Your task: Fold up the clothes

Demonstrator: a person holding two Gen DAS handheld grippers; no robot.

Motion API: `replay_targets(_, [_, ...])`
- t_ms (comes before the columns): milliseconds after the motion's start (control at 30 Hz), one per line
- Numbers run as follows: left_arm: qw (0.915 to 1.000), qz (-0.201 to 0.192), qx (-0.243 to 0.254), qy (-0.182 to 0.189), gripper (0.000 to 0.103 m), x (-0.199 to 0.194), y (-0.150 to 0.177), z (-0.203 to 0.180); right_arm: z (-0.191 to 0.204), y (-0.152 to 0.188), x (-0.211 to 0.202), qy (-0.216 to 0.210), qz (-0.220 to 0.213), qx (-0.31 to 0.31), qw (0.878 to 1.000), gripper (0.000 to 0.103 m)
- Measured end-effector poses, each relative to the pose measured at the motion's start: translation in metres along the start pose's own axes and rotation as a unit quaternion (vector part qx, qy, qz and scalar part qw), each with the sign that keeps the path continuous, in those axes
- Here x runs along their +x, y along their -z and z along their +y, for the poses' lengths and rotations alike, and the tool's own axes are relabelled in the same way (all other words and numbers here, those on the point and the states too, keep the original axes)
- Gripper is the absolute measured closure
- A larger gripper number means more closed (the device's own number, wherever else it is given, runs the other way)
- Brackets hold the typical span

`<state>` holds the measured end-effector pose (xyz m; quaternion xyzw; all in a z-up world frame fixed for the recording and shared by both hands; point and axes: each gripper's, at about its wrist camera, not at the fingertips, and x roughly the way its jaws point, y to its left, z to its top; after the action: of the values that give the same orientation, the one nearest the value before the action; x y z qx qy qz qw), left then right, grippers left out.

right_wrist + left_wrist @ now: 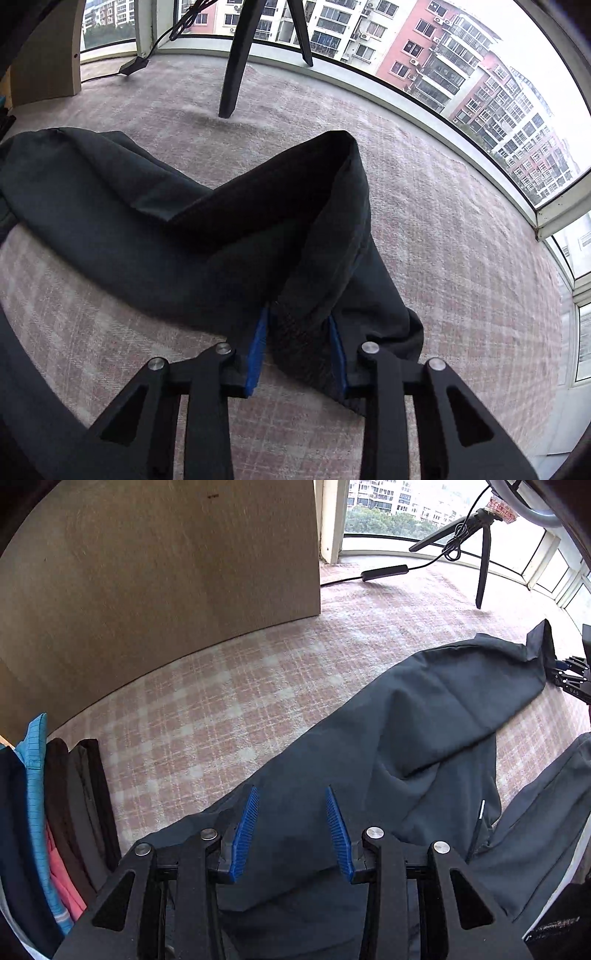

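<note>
Dark grey trousers (424, 720) lying spread across pink-checked carpet (207, 709), one leg stretching toward far right. Left gripper (291, 829) hovering over near part of trousers, blue fingers (243, 834) spread apart, gripping nothing. Right gripper (297, 347) pinching bunched leg end (314, 236), fabric rising between its fingers (256, 350), hem lifting off carpet. Stack of folded clothes (48, 812) sitting at near left beside brown board (147, 572). Tripod (476, 542) standing far, by window (461, 66).
</note>
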<state>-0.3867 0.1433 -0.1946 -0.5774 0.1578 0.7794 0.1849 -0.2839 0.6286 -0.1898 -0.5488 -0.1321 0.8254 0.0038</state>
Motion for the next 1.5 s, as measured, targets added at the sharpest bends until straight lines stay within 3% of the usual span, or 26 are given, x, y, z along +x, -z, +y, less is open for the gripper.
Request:
replay_targets(133, [0.9997,0.025,0.003,0.002,0.067,0.023,-0.006,0.012,-0.012,-0.003,-0.005,-0.033,-0.008,0.017,0.999,0.074])
replay_targets(200, [0.9989,0.044,0.015,-0.010,0.066,0.038,-0.006,0.010,-0.013,-0.002,-0.012,-0.035,-0.017,0.015,0.999,0.059])
replay_targets(233, [0.9985,0.047,0.022,-0.017,0.065,0.044,-0.006,0.008,-0.015,-0.001,-0.018,-0.041,-0.025,0.017,0.999,0.056])
replay_targets(433, [0.9989,0.025,0.032,-0.024,0.065,0.043,-0.004,0.001,-0.025,0.015,-0.050,-0.087,-0.073,0.054,0.992,0.052])
replay_targets(633, [0.9993,0.018,0.025,-0.020,0.065,0.040,-0.003,0.001,-0.001,0.022,-0.040,-0.061,-0.062,0.004,0.996,0.038])
replay_targets(767, [0.9997,0.003,0.022,-0.009,0.084,0.037,0.000,-0.003,0.013,0.022,-0.001,-0.011,-0.027,-0.017,0.999,0.038])
replay_targets(833, [0.9995,-0.004,0.029,-0.013,0.093,0.037,0.002,-0.009,0.003,0.021,0.002,-0.027,-0.035,0.002,0.999,0.040])
replay_targets(900, [0.9992,-0.007,0.033,-0.024,0.099,0.037,0.003,-0.014,-0.010,0.019,0.004,-0.051,-0.029,0.026,0.998,0.081])
replay_targets(1000, [0.9991,-0.015,0.022,-0.034,0.101,0.033,0.003,-0.017,-0.032,0.018,-0.007,-0.066,-0.037,0.059,0.995,0.083])
replay_targets(1167, [0.9968,-0.056,0.016,-0.054,0.101,-0.009,0.014,-0.019,-0.061,0.023,-0.082,-0.052,-0.117,0.091,0.988,0.085])
replay_targets(1367, [0.9887,-0.124,0.003,-0.085,0.101,-0.078,0.024,-0.008,-0.096,0.050,-0.188,-0.027,-0.216,0.146,0.965,0.085])
replay_targets(1500, [0.9822,-0.168,-0.008,-0.083,0.101,-0.119,0.038,-0.012,-0.110,0.069,-0.245,-0.026,-0.262,0.184,0.947,0.086])
